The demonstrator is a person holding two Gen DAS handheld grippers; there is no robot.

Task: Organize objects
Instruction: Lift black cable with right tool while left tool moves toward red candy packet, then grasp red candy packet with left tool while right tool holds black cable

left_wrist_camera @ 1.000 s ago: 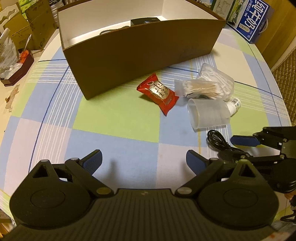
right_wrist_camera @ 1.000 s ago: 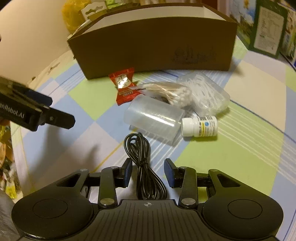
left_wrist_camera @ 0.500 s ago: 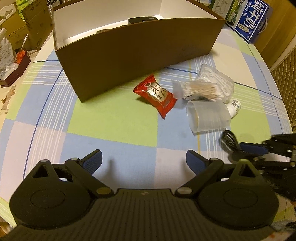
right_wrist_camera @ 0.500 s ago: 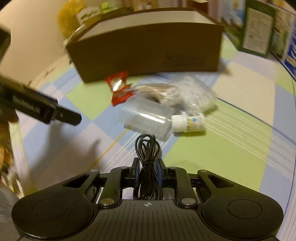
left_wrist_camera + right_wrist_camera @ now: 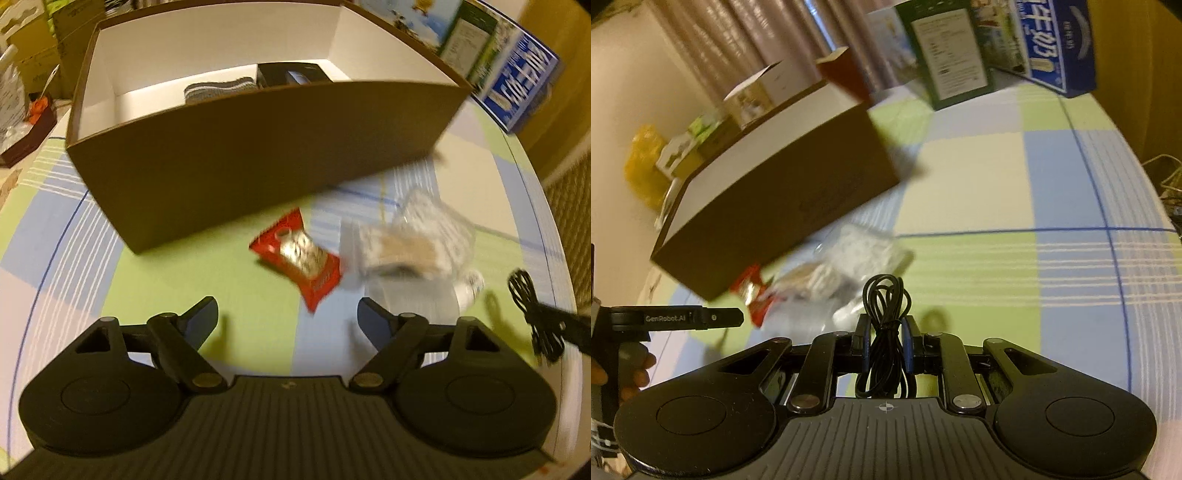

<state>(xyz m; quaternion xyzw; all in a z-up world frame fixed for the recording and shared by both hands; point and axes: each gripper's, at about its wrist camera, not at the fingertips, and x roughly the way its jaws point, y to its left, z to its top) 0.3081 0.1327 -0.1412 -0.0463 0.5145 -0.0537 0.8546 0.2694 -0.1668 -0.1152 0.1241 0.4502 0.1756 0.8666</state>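
My right gripper is shut on a coiled black cable, lifted above the checked tablecloth; the cable also shows at the right edge of the left wrist view. My left gripper stands open over the cloth with nothing between its fingers. Just ahead of it lie a red snack packet, a bag of cotton swabs, a clear plastic cup and a small white bottle. Behind them stands the open brown box with a striped item and a black item inside.
Cartons, among them a blue one and a green one, stand at the table's far right. A small tray of clutter sits left of the box. A hand holds the left gripper's handle.
The right gripper closed on the black cable and lifted it off the table, swinging up and right. The left gripper moved forward toward the red packet and the box, still open.
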